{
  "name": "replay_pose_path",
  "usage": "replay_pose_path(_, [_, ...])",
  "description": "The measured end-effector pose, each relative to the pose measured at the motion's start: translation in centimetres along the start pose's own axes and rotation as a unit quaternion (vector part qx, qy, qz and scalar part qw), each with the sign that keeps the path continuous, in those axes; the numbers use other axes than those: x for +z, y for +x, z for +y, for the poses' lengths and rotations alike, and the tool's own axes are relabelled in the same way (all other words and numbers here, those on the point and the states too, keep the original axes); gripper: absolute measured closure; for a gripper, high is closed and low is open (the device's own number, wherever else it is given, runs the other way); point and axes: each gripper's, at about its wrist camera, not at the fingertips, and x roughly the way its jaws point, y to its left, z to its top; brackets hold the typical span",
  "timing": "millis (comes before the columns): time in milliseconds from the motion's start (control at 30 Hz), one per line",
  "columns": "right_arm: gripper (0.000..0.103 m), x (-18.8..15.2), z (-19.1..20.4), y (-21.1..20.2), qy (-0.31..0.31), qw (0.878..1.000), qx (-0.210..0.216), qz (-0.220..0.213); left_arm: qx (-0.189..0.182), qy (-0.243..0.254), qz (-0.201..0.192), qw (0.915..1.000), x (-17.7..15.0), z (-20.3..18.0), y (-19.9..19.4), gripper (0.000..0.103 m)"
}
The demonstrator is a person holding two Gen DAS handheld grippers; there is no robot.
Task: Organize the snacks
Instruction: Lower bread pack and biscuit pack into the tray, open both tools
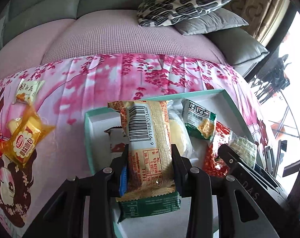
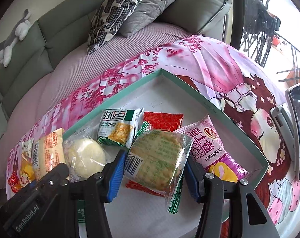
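Teal-rimmed box (image 2: 219, 107) on the floral cloth (image 1: 102, 75) is filling: several snacks are lying inside. Left gripper (image 1: 150, 158) jaws are clamping a tan packet (image 1: 148, 130) over it; right gripper (image 2: 152, 170) jaws are squeezing a green biscuit pack (image 2: 158, 158). Three snacks (image 1: 23, 132) are waiting near the cloth's left edge.

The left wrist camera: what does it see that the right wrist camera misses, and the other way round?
Only the left view shows the left gripper shut on a tan packet. Only the right view shows the right gripper shut on a green-trimmed cake, a pink roll packet, a plush toy and a phone. Both show the box, round bun and patterned pillow.
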Motion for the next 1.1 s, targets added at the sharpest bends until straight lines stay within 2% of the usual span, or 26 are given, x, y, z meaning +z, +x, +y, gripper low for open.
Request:
replay_pose_path(133, [0.043, 0.0, 0.0, 0.1, 0.003, 1.0, 0.001, 0.005, -0.004, -0.002, 0.003, 1.0, 0.0, 0.0, -0.1, 0.064])
replay_pose_path(200, [0.042, 0.1, -0.1, 0.0, 0.004, 1.0, 0.001, 0.007, -0.008, -0.006, 0.004, 0.9999, 0.1, 0.2, -0.2, 0.059])
replay_pose_path(267, [0.041, 0.1, -0.1, 0.0, 0.004, 1.0, 0.003, 0.008, -0.01, -0.008, 0.0, 0.9999, 0.2, 0.3, -0.7, 0.045])
replay_pose_path(533, [0.037, 0.3, 0.2, -0.8, -0.011, 1.0, 0.008, 0.004, -0.007, -0.016, -0.016, 0.9997, 0.6, 0.9, -3.1, 0.037])
replay_pose_path(800, [0.03, 0.2, 0.9, -1.5, -0.025, 1.0, 0.006, 0.001, 0.03, -0.053, -0.017, 0.998, 0.6, 3.1, -4.7, 0.031])
replay_pose_path(933, [0.025, 0.1, 1.6, -2.0, -0.033, 0.999, 0.012, -0.003, 0.063, -0.079, -0.015, 0.9947, 0.5, 5.0, -5.0, 0.028])
replay_pose_path(1100, [0.023, -0.4, 3.1, -2.6, -0.056, 0.998, 0.02, -0.008, 0.111, -0.107, 0.0, 0.9881, 0.0, 7.2, -4.7, 0.026])
